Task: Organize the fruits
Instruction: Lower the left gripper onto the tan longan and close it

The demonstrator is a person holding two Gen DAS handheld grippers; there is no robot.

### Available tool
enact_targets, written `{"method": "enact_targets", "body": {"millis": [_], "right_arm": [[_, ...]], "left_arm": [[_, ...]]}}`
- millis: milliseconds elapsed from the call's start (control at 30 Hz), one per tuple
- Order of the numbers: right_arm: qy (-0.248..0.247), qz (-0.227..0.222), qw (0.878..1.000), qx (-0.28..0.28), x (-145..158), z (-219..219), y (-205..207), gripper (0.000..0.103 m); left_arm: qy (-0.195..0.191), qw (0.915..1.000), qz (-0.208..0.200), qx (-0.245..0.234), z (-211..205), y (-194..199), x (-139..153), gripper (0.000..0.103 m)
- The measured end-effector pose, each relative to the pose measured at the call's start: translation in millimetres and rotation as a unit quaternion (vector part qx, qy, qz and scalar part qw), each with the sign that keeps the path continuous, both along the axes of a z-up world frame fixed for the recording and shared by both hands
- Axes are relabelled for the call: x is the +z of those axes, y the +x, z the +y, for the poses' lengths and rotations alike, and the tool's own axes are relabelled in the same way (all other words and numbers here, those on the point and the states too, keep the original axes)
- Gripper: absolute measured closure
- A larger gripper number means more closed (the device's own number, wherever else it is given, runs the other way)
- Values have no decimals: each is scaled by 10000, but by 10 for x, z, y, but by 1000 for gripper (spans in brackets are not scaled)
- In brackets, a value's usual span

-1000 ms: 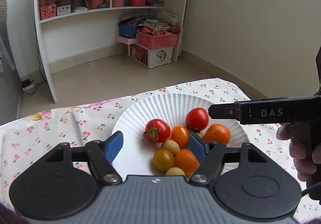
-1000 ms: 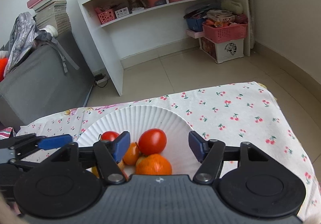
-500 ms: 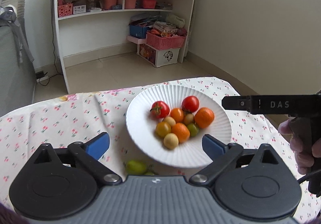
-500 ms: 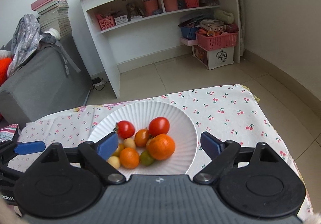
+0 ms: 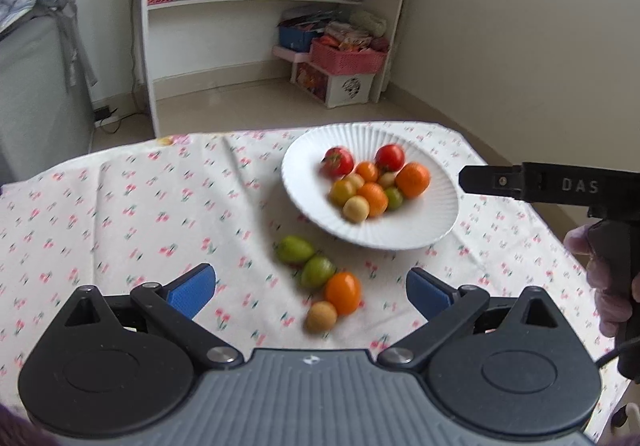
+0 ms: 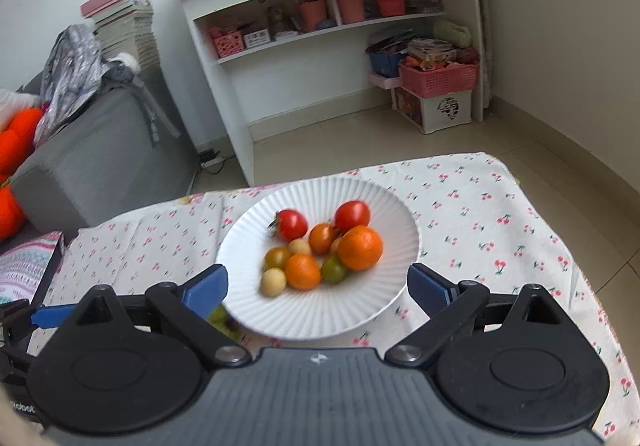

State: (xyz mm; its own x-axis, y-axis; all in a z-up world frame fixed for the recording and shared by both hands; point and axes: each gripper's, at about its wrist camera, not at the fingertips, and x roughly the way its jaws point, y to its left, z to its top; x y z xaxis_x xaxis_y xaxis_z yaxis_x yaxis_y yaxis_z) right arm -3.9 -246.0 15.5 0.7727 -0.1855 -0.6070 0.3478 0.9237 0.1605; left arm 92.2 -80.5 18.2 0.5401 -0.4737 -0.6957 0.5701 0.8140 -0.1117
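The left gripper [image 5: 308, 290] hangs above the desk [image 5: 120, 214] with its jaws spread wide and nothing between them. Straight ahead of those jaws, 4 loose fruits lie in a close cluster on the cherry-print cloth: a green fruit [image 5: 295, 250], a second green fruit [image 5: 318, 272] touching it, an orange fruit [image 5: 342, 293] just beside that, and a small pale yellow fruit [image 5: 321, 317] nearest the jaws. Beyond the cluster and toward the right jaw sits the white ridged plate [image 5: 400, 234].

The right gripper [image 6: 318, 284] also has its jaws parted wide, empty, and the plate's [image 6: 312, 318] near rim lies between them. The plate holds 2 red tomatoes [image 6: 292, 224], a large orange [image 6: 360, 248], several smaller orange pieces, a green one [image 6: 333, 270] and pale yellow ones, heaped together at its middle. A blur of green shows just past the right gripper's left jaw, partly hidden by the plate's rim. In the left wrist view the right gripper shows from the side at the right edge, held in a hand [image 5: 608, 286].
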Motion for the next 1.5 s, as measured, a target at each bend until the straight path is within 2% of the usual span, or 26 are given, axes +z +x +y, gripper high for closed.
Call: {"method": "enact_targets", "body": {"millis": [300, 467, 600, 700, 933, 1033, 1233, 1300, 1500], "right_arm": [[-44, 363, 9991, 231, -331, 208, -48, 4], [-217, 627, 9974, 268, -457, 263, -31, 4], [-76, 759, 9967, 283, -552, 310, 6, 4], [-163, 830, 9958, 340, -602, 363, 33, 4], [-273, 1008, 9940, 334, -729, 367, 64, 3], [-304, 1050, 9936, 286, -765, 352, 81, 3], [-368, 1111, 9928, 273, -803, 342, 93, 3], [-382, 1123, 9925, 279, -808, 335, 100, 3], [-361, 1134, 9926, 244, -822, 318, 108, 3]], "left_arm": [[365, 9991, -88, 203, 143, -173, -261, 10], [510, 9980, 140, 348, 208, -142, -483, 10], [480, 9978, 255, 387, 232, -89, -637, 10], [473, 9981, 202, 326, 236, -79, -734, 10], [333, 9994, 127, -27, 209, -83, -858, 11], [224, 9996, 46, -158, 170, -81, -879, 17], [203, 9989, -241, -353, -4, -100, -863, 42], [243, 9984, -302, -415, -56, -92, -855, 53], [279, 9971, -399, -591, -148, -89, -848, 74]]}}
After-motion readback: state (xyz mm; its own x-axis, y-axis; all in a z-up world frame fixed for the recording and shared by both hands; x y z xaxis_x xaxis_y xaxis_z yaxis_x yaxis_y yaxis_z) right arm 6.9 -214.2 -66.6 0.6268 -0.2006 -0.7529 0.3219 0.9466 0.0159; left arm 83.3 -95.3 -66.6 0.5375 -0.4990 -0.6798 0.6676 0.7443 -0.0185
